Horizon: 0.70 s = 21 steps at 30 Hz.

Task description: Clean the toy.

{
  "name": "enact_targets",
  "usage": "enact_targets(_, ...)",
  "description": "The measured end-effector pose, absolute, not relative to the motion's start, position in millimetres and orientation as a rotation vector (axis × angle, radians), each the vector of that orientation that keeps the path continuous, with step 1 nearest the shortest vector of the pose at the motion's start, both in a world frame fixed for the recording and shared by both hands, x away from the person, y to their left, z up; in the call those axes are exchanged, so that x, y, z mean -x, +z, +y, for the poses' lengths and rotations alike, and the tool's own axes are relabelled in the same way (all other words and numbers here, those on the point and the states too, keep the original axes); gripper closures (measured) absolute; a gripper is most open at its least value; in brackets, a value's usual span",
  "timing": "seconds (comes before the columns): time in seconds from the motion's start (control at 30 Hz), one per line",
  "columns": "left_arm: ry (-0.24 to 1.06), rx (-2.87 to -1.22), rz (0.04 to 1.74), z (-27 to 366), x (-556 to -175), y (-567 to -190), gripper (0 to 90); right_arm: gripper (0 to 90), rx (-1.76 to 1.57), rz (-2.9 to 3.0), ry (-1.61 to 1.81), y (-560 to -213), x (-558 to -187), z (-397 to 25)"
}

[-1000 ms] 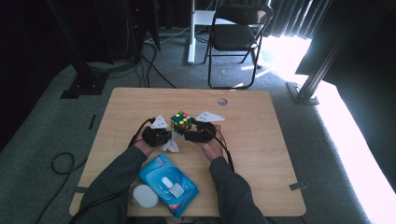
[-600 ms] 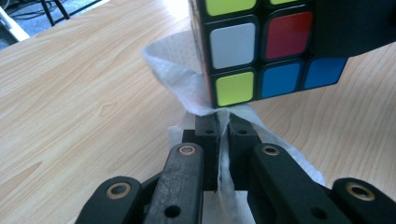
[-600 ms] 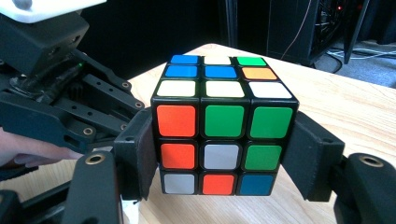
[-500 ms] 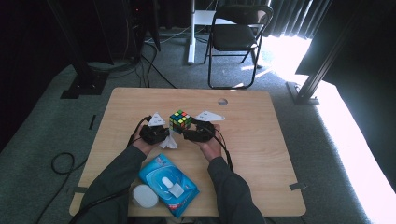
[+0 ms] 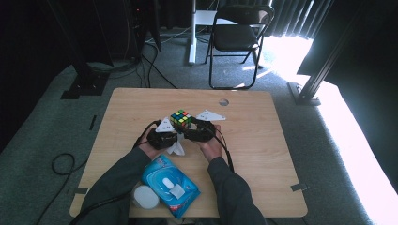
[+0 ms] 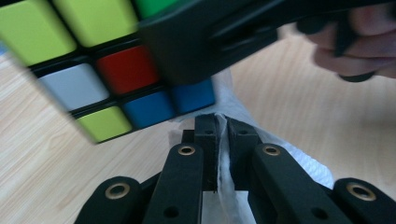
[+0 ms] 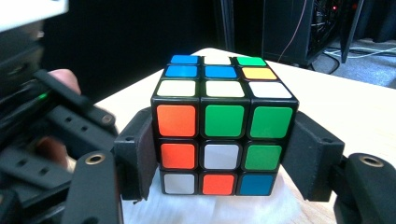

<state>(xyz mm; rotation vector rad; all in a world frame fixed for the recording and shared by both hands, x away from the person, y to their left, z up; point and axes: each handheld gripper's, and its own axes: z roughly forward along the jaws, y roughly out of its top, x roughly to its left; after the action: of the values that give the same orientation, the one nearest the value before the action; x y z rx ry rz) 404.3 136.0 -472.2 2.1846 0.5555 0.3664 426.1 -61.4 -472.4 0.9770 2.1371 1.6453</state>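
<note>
The cube (image 5: 181,119) sits near the middle of the table (image 5: 263,140), a little toward the far side, between the two grippers. In the right gripper view the right gripper (image 7: 219,154) clamps it: one black jaw presses the cube's left face and the other its right face, so the jaws are closed on the cube. The side facing that camera shows orange, green, white and blue squares; the top shows blue, white, green and yellow. A white tissue (image 7: 210,205) lies under the cube, touching its bottom edge.

In the left gripper view the left gripper (image 6: 222,126) has its jaws drawn together on the tissue (image 6: 299,158), a thin fold of which runs up between them. The cube (image 6: 107,70) hangs just beyond the jaw tips, tilted, with yellow-green, red, blue and pale squares in sight, and the tissue reaches up to its lower corner. The right gripper's black body crosses the top of that view, with the person's fingers (image 6: 355,51) at the upper right.

From the high view both hands meet just near of the cube, the left gripper (image 5: 165,134) at its left, the right gripper (image 5: 199,130) at its right. The tissue (image 5: 177,147) pokes out between the hands. A blue wipes pack (image 5: 170,185) lies at the near edge between the forearms, with a white lid (image 5: 143,197) just to its left. A folding chair (image 5: 237,37) stands on the floor beyond the far edge.
</note>
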Motion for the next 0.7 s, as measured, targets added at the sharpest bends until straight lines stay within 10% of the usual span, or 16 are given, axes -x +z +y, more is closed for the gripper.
enact_targets(0.7,0.381,-2.086,0.740,176,-420,-479,85.5,34.4,-0.989,2.129,1.622,-475,-426,-70)
